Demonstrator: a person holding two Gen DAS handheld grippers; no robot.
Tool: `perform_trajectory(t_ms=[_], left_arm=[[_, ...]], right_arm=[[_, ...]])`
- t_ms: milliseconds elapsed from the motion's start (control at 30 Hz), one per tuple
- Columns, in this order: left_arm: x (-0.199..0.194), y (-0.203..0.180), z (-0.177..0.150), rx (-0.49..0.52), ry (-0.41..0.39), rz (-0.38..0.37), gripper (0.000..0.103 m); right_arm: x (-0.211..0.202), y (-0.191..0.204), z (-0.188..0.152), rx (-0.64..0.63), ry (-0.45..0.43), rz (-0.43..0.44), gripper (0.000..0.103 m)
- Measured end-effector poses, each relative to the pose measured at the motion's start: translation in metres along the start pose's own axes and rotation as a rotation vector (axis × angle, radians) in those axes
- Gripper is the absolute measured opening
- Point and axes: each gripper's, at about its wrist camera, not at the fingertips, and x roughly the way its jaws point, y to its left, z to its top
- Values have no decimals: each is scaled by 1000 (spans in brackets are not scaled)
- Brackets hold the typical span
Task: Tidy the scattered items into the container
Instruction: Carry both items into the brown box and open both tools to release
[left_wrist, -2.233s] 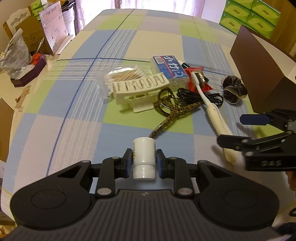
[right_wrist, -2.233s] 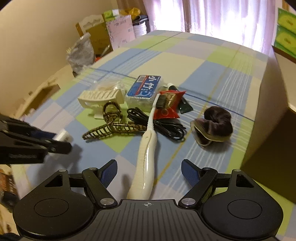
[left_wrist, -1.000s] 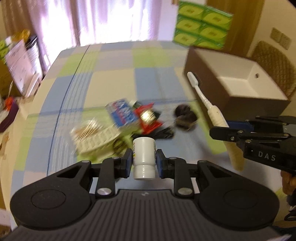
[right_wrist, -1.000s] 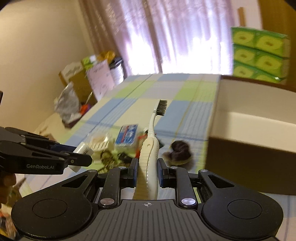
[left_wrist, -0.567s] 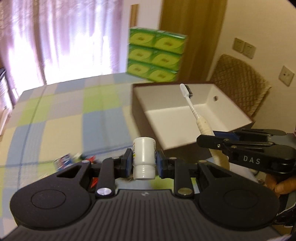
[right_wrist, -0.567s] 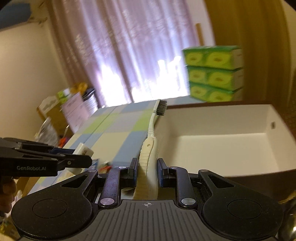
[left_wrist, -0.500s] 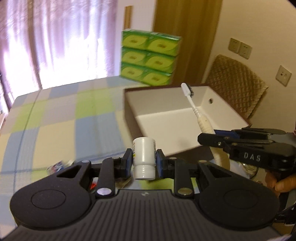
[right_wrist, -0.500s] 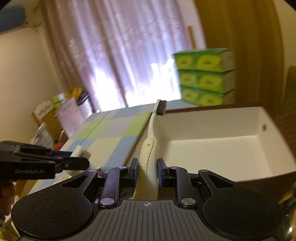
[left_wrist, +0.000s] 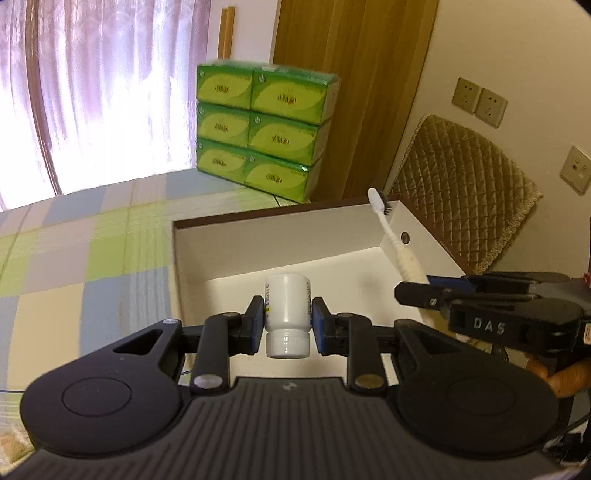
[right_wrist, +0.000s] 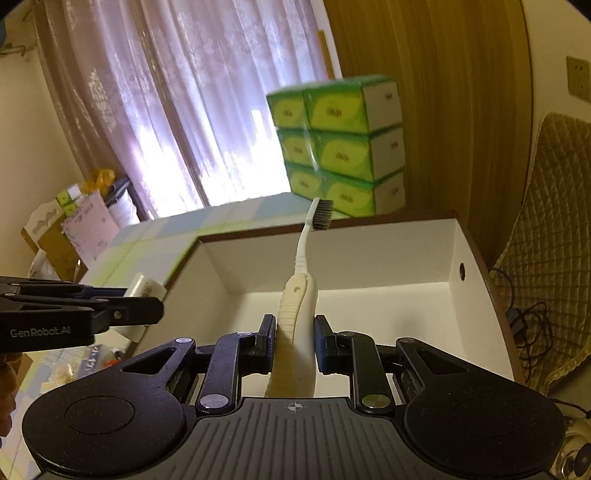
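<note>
I have a small white bottle (left_wrist: 287, 302) pinched in my left gripper (left_wrist: 288, 325), its two pads pressed against the bottle's sides, cap end toward the camera. The bottle hangs in the air above the open box (left_wrist: 280, 240), over the box's white floor near its left wall. From the right wrist camera the same bottle (right_wrist: 142, 286) shows as a white end with a printed label poking out past the left gripper's black fingers (right_wrist: 122, 308), just at the box's left rim.

In my right gripper (right_wrist: 294, 336) I hold a toothbrush (right_wrist: 299, 295) by its thick cream handle, both pads closed tight on it. The brush stands nearly upright, its thin neck rising to a dark-bristled head that sits level with the box's far rim. Seen from the left wrist camera, the toothbrush (left_wrist: 393, 236) leans up and to the left out of the right gripper (left_wrist: 417, 291), which is marked "DAS", over the right side of the box.

The box (right_wrist: 388, 258) is brown outside and white inside, with a small round hole in its right wall. It rests on a tablecloth (left_wrist: 81, 258) checked in blue, green and cream. Beyond the box stands a stack of green tissue packs (left_wrist: 264, 129), two wide and three high, in front of pale purple curtains (left_wrist: 96, 92). A quilted tan chair back (left_wrist: 461, 206) is behind the box on the right, and wall sockets (left_wrist: 480, 101) sit above it.
</note>
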Motion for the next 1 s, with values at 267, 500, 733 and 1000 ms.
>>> perform_trajectory(t_ms=[267, 500, 733, 1000], left_arm=[[76, -6, 1, -69, 187, 23, 22], [127, 2, -5, -160, 377, 40, 22], [144, 6, -8, -187, 448, 63, 22], [145, 3, -7, -195, 467, 62, 41]], right_arm=[[56, -25, 0, 6, 212, -18, 24], [85, -34, -3, -63, 377, -24, 24], [95, -40, -1, -106, 445, -33, 24], [101, -42, 2, -122, 515, -33, 78]])
